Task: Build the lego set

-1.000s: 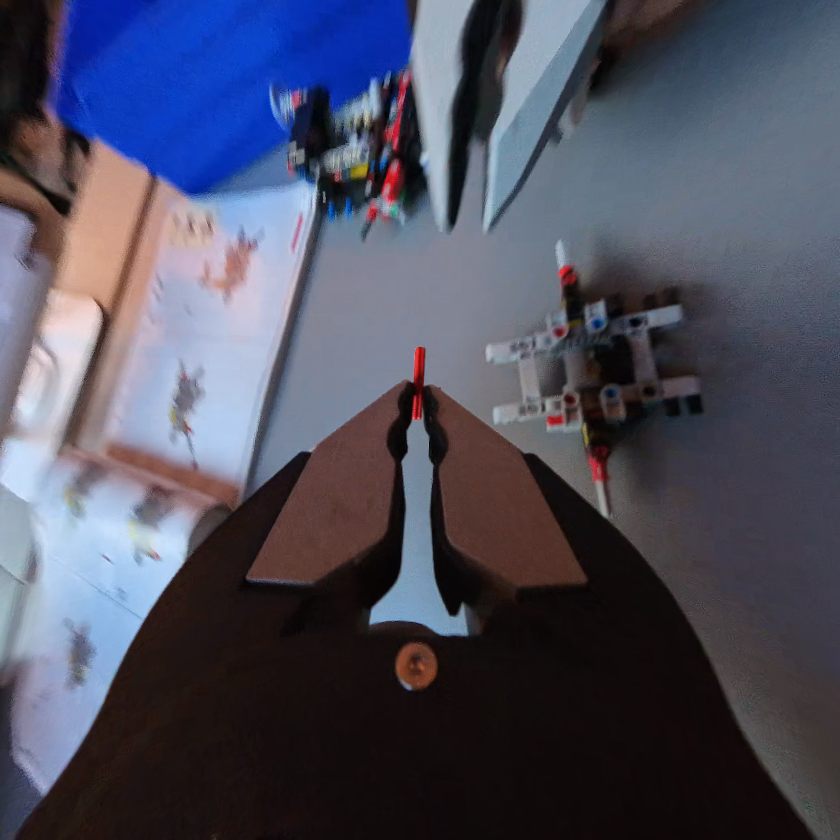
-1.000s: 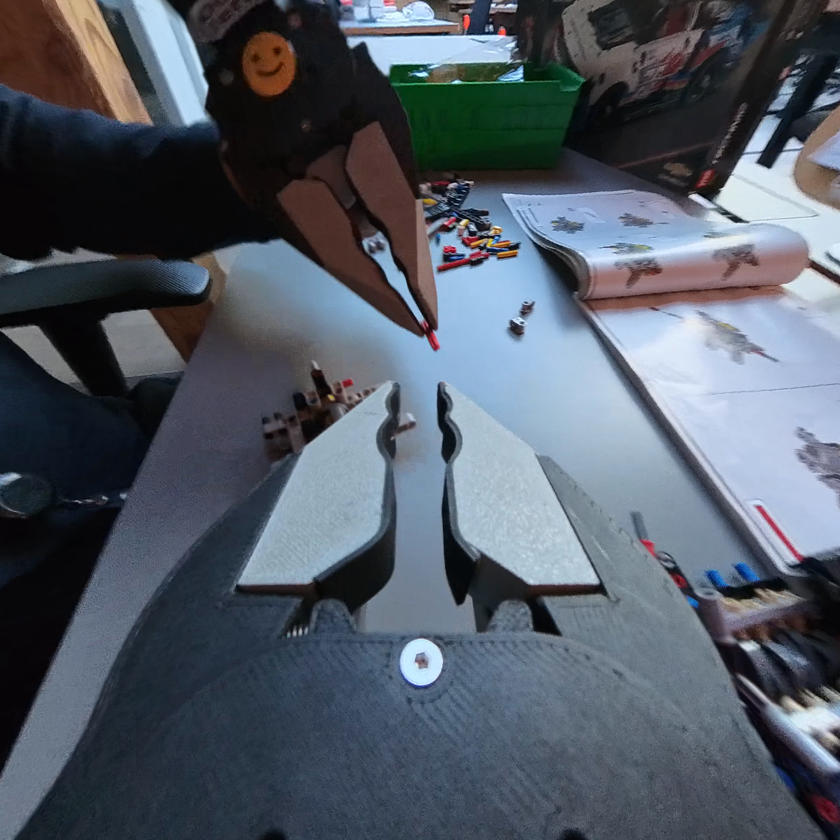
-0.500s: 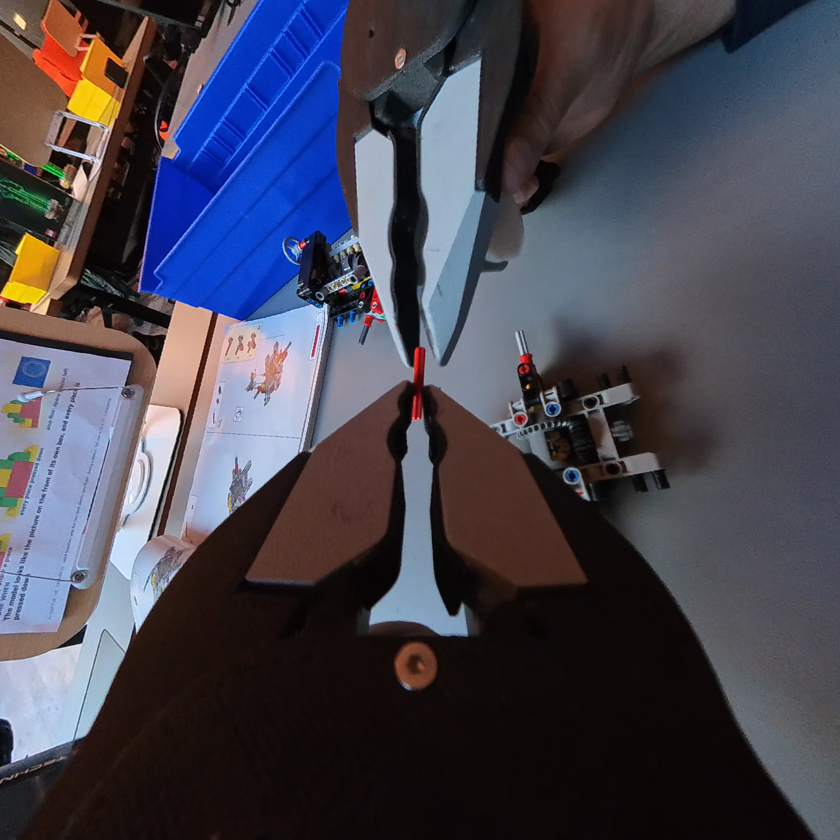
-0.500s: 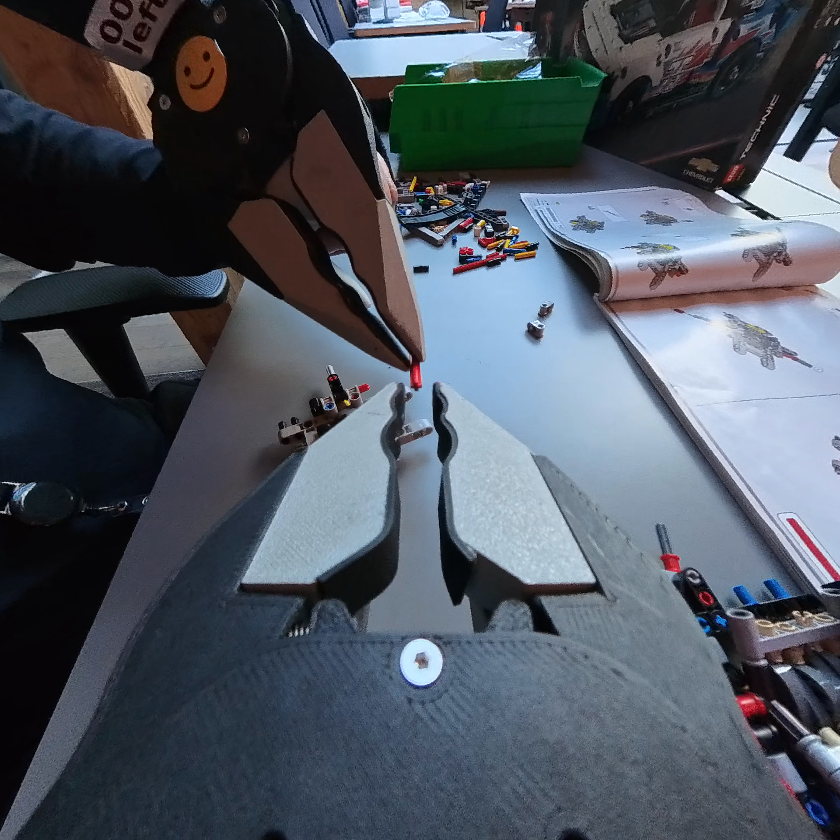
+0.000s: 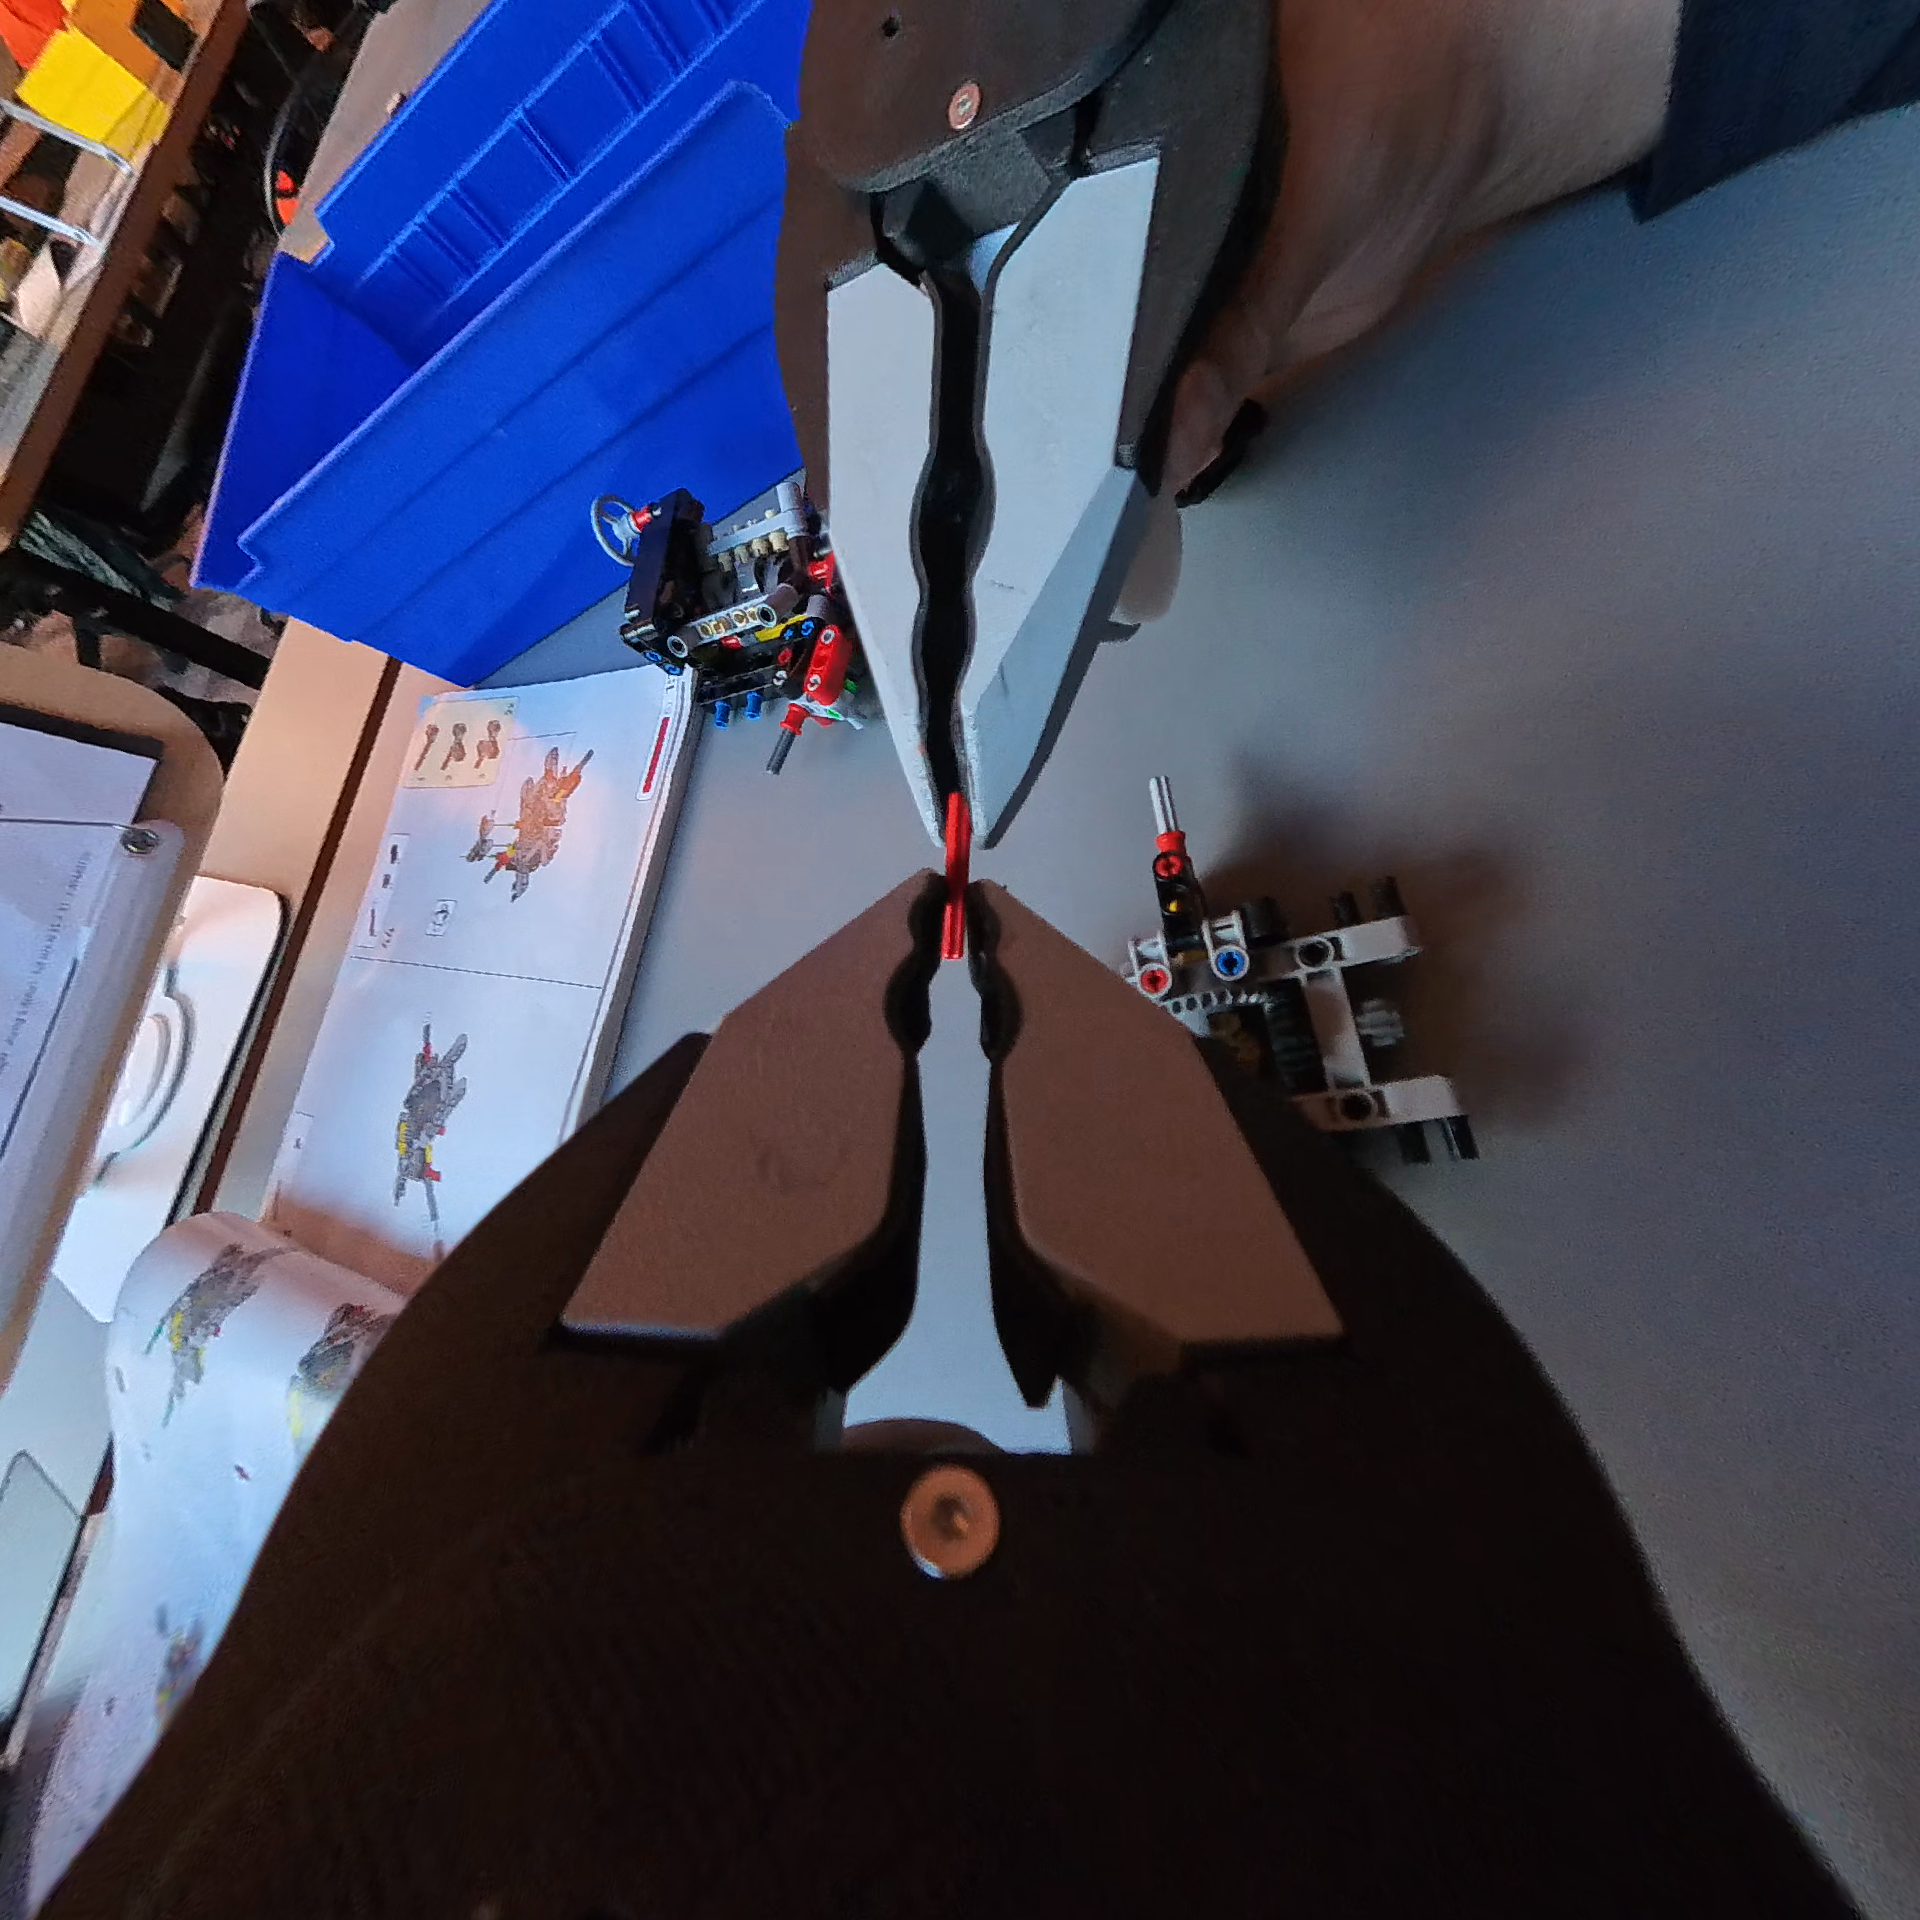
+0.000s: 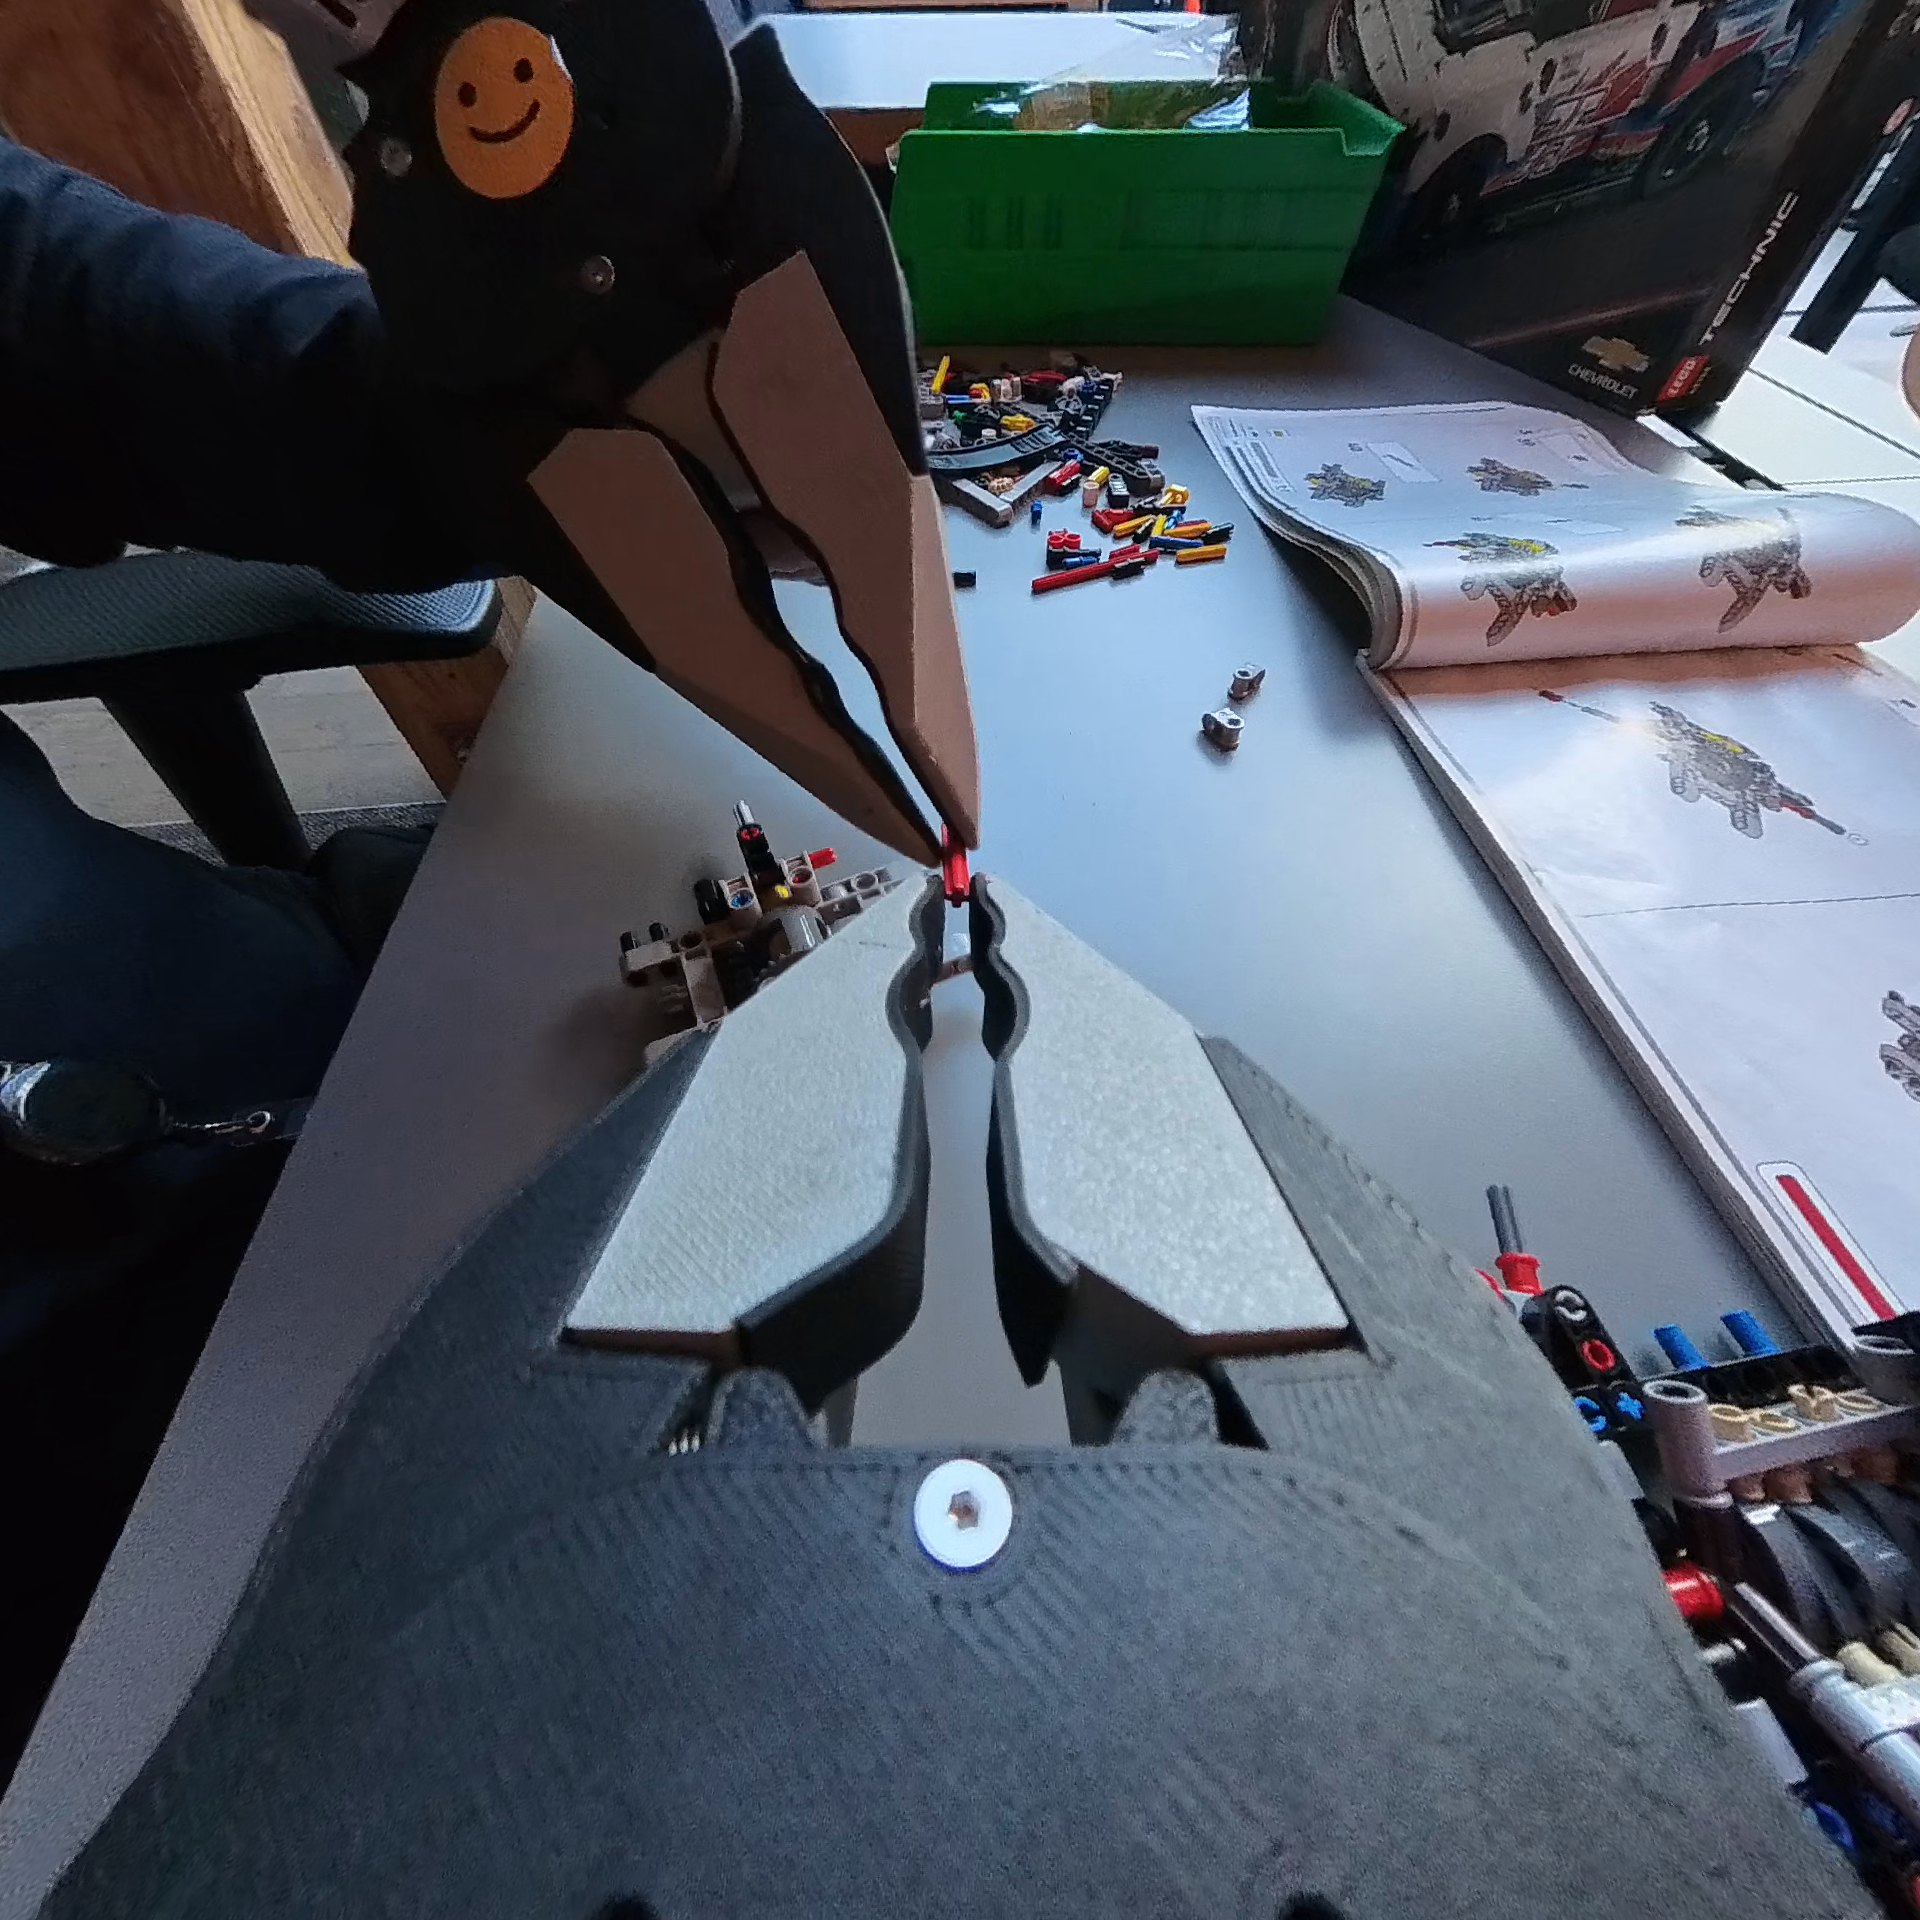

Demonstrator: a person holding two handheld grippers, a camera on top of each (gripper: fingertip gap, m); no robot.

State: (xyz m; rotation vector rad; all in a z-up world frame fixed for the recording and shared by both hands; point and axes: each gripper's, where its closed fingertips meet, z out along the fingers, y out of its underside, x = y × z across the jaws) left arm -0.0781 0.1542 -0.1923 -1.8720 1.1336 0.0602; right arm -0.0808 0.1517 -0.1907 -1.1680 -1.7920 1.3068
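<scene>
My left gripper (image 5: 954, 902) is shut on a thin red pin (image 5: 956, 883) and holds it above the grey table (image 5: 1558, 675). My right gripper (image 6: 961, 896) meets it tip to tip and is shut on the pin's other end (image 6: 953, 871). The right gripper's grey fingers (image 5: 997, 665) come down from the top of the left wrist view. The left gripper's brown fingers (image 6: 831, 582) come in from the upper left of the right wrist view. A small white and black brick assembly (image 5: 1299, 997) lies on the table just beside the tips; it also shows in the right wrist view (image 6: 748, 925).
An open instruction booklet (image 6: 1714, 831) lies on the table's right side. A pile of loose coloured pieces (image 6: 1070, 468) and a green bin (image 6: 1132, 208) are farther off, with two small grey connectors (image 6: 1226, 722) between. A larger dark assembly (image 5: 738, 613) and blue bins (image 5: 499, 343) stand behind. The grippers are tip to tip, or close to it.
The two grippers moved together until their tips met. My right gripper's jaws closed from partly open onto the free end of the red pin. The left gripper kept its grip on the pin.
</scene>
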